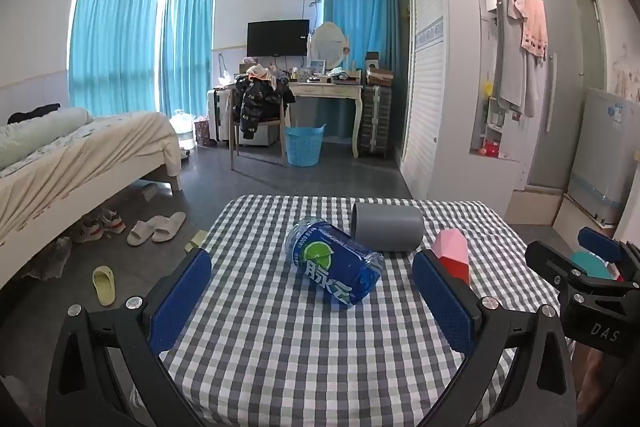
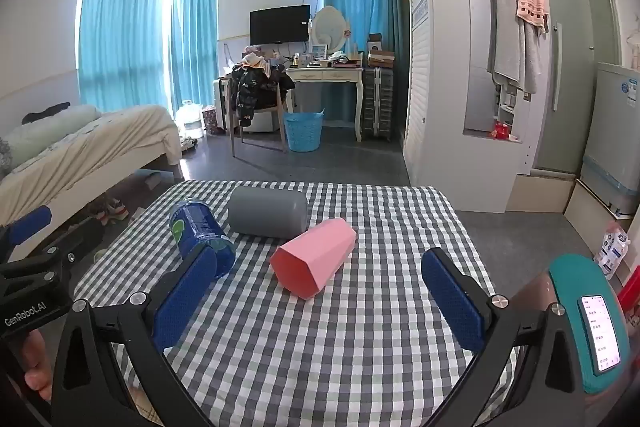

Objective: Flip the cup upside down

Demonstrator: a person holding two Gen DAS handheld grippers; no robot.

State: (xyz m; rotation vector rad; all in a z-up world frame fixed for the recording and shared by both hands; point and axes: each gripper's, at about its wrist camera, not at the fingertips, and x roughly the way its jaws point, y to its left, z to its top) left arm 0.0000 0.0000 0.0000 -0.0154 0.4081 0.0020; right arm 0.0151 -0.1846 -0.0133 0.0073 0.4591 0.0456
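Note:
A pink faceted cup (image 2: 314,257) lies on its side on the checked tablecloth (image 2: 320,347), its open mouth toward me; in the left wrist view it (image 1: 452,251) is partly hidden behind a blue pad. A grey cup (image 2: 267,211) (image 1: 387,227) lies on its side behind it. My right gripper (image 2: 320,301) is open and empty, just short of the pink cup. My left gripper (image 1: 312,301) is open and empty, facing a blue bottle (image 1: 334,261) lying on its side.
The blue bottle (image 2: 202,237) lies left of the pink cup. The table's far edge (image 2: 304,185) drops to a grey floor. A bed (image 2: 80,147) stands at left, a wardrobe (image 2: 440,67) at right. A phone in a teal case (image 2: 600,331) sits by my right hand.

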